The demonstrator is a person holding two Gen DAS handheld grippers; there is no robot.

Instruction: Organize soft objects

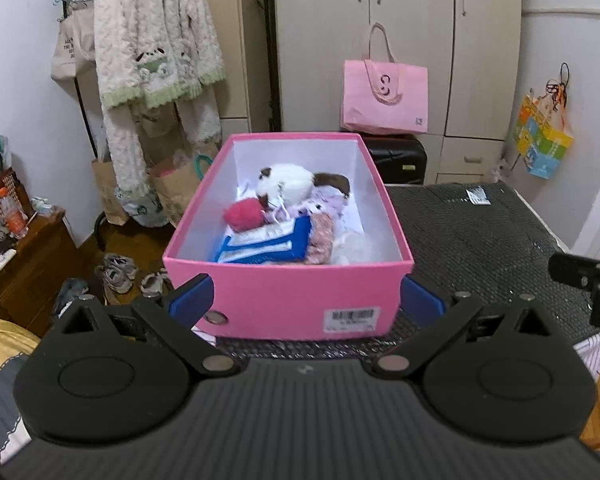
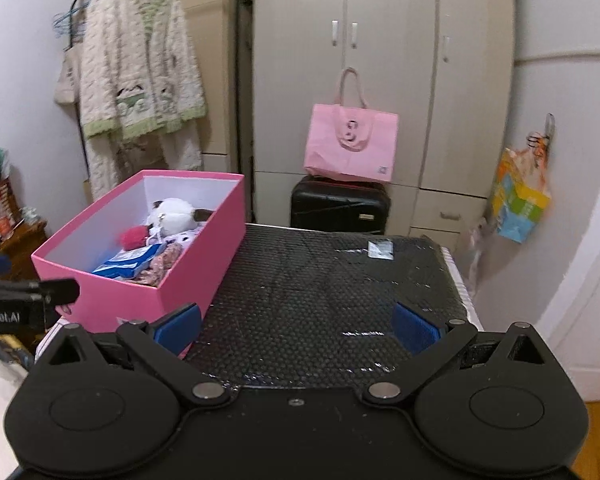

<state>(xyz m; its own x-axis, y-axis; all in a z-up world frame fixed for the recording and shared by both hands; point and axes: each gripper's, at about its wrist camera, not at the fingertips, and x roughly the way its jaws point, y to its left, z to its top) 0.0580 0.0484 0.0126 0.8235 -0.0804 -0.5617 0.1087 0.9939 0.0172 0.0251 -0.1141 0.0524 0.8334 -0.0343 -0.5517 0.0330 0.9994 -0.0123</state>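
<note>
A pink box [image 1: 284,300] stands on the black bubble-wrap table top [image 1: 480,236]. In it lie a white and brown plush [image 1: 288,188], a red pompom [image 1: 244,214], a blue and white cloth [image 1: 268,246], a floral cloth [image 1: 322,240] and a white fluffy item [image 1: 356,248]. My left gripper [image 1: 306,304] is open, its blue pads on either side of the box's near end wall. My right gripper [image 2: 296,328] is open and empty over the table, right of the box [image 2: 204,240]. The plush [image 2: 172,214] also shows in the right wrist view.
A pink tote bag [image 1: 384,96] sits on a black suitcase [image 2: 340,204] before the wardrobe. A fluffy robe [image 1: 156,52] hangs at the left. Shoes [image 1: 118,272] lie on the floor. A colourful bag [image 2: 520,204] hangs on the right wall.
</note>
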